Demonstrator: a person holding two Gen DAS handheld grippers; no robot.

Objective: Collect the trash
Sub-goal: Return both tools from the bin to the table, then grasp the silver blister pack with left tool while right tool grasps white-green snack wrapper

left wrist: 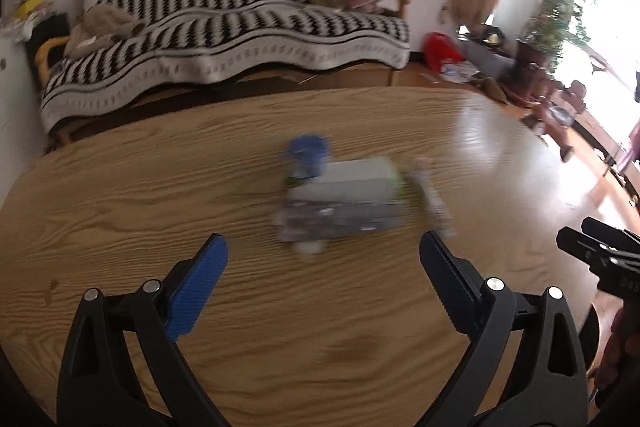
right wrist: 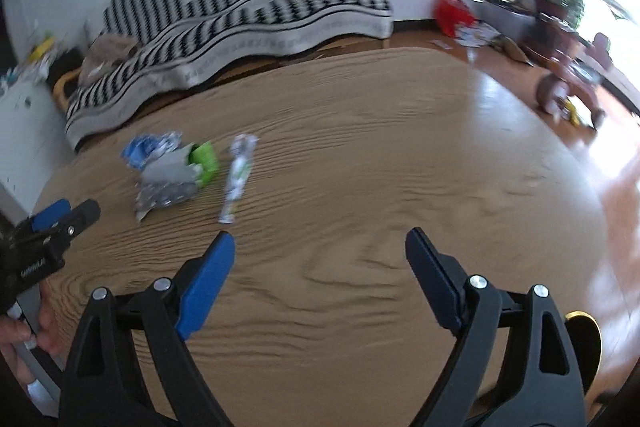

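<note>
Blue-padded left tongs [left wrist: 323, 251] fill the bottom of the left wrist view, spread wide and released, with nothing between the pads. They point down at the wooden counter [left wrist: 120, 211], lined up on the trash pile [left wrist: 340, 203] just ahead, which suggests this hand is coming in for a first pick. The right tongs [right wrist: 320, 247] are likewise released and empty, aimed at bare wood, with the pile off to their left.

All the trash sits in one loose cluster near the middle of the counter: a crumpled blue wrapper [right wrist: 138, 149] at the far side, a grey and green carton [right wrist: 184, 165] lying on its side against it, a silvery foil wrapper [right wrist: 164, 197] in front, touching the carton, and a thin white wrapper [right wrist: 238, 179] lying just beside them on the right. Blur hides any print.

No bin, bag or other container for the trash is visible in either view, so where the pieces should go cannot be told.
</note>
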